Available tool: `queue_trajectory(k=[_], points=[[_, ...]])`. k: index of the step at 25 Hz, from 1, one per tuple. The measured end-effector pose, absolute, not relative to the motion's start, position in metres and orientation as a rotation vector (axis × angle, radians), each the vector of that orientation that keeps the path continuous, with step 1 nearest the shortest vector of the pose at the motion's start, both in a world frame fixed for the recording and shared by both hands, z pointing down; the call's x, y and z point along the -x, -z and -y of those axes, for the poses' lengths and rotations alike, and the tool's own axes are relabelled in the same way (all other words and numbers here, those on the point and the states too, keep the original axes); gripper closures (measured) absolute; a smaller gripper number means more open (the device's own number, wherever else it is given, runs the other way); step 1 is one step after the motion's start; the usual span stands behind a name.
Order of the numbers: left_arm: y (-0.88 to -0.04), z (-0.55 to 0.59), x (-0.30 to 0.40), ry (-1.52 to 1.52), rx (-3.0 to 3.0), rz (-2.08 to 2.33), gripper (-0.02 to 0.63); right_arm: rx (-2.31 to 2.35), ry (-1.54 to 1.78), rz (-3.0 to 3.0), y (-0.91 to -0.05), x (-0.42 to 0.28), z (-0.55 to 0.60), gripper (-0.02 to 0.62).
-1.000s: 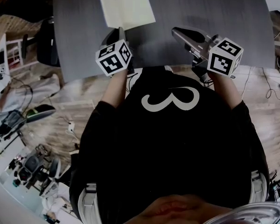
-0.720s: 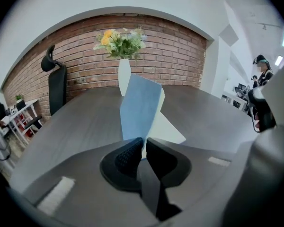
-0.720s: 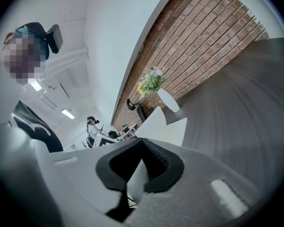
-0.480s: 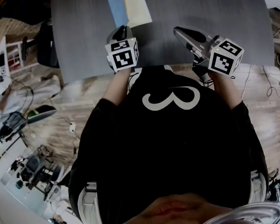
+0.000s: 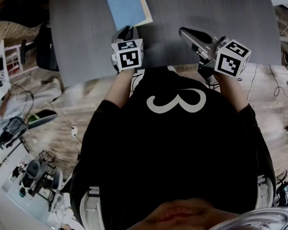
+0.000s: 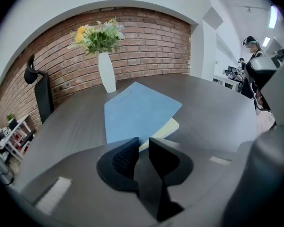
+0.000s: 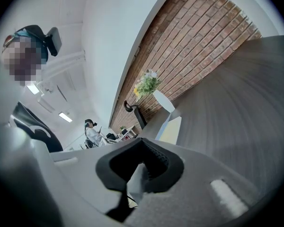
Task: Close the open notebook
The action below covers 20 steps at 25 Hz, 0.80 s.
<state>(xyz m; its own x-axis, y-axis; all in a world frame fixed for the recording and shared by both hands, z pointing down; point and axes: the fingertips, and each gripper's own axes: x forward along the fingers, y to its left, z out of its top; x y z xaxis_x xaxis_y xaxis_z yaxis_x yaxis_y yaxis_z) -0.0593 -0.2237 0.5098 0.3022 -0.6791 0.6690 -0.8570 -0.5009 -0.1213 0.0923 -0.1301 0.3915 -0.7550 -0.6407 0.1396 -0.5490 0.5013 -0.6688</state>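
Easing open just short of closed notebook (image 6: 138, 109): left gripper (image 6: 142, 144), empty | right gripper (image 7: 146, 163) pinched closed | vase (image 6: 107, 73) beyond notebook on table (image 6: 71, 126)

Notebook (image 5: 127, 6): 1
Table (image 5: 221, 13): 1
Grippers: 2, the left gripper (image 6: 143, 143) and the right gripper (image 7: 141, 167)
Marker cubes: 2, the left cube (image 5: 128, 54) and the right cube (image 5: 232, 58)
Vase (image 6: 107, 72): 1
Bunch of flowers (image 6: 97, 36): 1
Dark chair (image 6: 39, 96): 1
Distant people: 1 in the left gripper view (image 6: 251, 46), 1 in the right gripper view (image 7: 91, 132); whether they are the same person cannot be told
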Motion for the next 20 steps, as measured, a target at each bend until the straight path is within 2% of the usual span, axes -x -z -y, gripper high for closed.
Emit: queue_trajectory(k=[2, 6, 11, 19, 20], points=[[-0.512, 0.223, 0.058, -0.993, -2.311, 1.378, 0.514, 1.046, 1.098, -2.611, -0.392, -0.093, 0.13, 0.594], [-0.522, 0.214, 0.054, -0.984, -2.282, 1.278, 0.43, 1.05, 1.1, -2.609, -0.393, -0.093, 0.131, 0.594], [-0.521, 0.206, 0.05, -0.912, -2.261, 1.229, 0.378, 1.048, 1.089, -2.619, -0.391, -0.093, 0.131, 0.594], [-0.481, 0.195, 0.046, -0.665, -2.286, 1.101, 0.436, 1.045, 0.998, -2.695, -0.373, -0.088, 0.135, 0.594], [-0.471, 0.194, 0.046, -0.616, -2.298, 1.077, 0.47, 1.043, 0.968, -2.712, -0.368, -0.086, 0.137, 0.594]])
